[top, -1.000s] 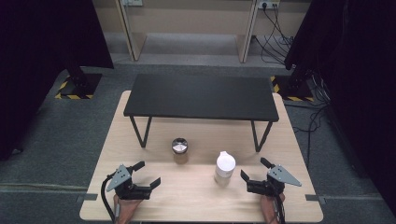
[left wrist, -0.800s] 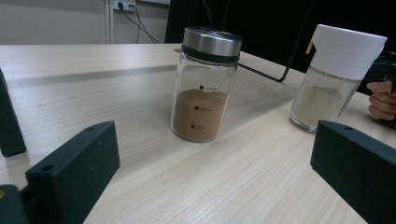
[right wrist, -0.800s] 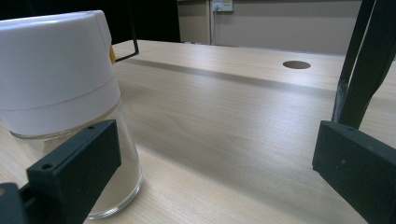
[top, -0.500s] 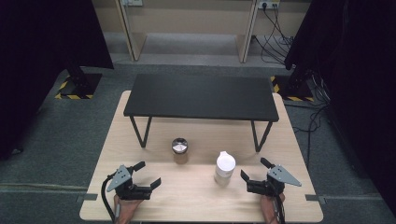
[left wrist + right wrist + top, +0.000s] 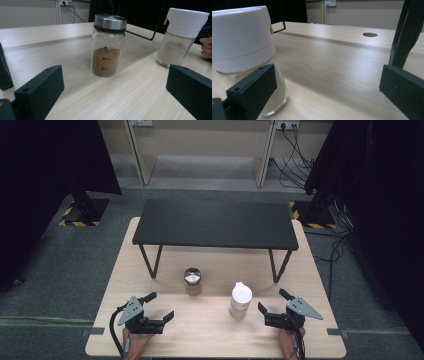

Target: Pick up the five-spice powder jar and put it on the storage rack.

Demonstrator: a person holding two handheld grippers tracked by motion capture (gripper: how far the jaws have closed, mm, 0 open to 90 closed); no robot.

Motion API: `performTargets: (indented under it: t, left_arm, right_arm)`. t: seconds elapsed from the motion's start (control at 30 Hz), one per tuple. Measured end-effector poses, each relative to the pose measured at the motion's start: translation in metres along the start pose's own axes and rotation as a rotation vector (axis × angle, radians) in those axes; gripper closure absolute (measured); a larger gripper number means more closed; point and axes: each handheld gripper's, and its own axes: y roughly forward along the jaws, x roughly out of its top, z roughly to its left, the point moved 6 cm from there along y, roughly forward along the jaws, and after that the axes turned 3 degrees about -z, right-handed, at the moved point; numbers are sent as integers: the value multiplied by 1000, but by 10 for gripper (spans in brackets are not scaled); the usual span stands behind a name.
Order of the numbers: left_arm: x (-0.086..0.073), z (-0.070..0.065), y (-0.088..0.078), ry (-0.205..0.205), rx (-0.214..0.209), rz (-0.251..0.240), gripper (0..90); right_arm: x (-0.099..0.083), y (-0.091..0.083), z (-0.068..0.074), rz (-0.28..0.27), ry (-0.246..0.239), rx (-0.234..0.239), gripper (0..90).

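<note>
On the wood table (image 5: 300, 270), near edge: L gripper (image 5: 159, 306) and R gripper (image 5: 271, 304) both jaws wide open, holding nothing. Steel-lid jar (image 5: 192, 280) w/ brown powder and white-cap jar (image 5: 240, 300) stand upright between them, apart.

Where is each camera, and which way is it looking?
High view: sits above the person's side, looking forward and down on the wooden table; shows both hands, the left gripper and right gripper.
Left gripper view: rides low on that gripper, facing the brown-powder jar; its own two black jaws stand wide apart.
Right gripper view: rides low, beside the white-capped jar; jaws wide apart.
Shared: the white-capped jar appears in all three views.
</note>
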Motion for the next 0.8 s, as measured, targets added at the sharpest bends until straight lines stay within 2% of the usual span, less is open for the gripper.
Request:
performTargets:
  t: [0.3,0.4,0.57,0.8]
  left_arm:
    - [12,-5,18,12,4,22,13]
    - [17,-7,27,2,9,21,15]
    - [31,-12,53,41,22,68,20]
    - [38,-17,70,66,34,89,20]
  right_arm:
    - [0,0,0,1,0,-5,10]
    - [0,0,0,2,2,-5,10]
    - [0,0,1,3,0,-5,10]
    - [0,0,0,1,3,-4,10]
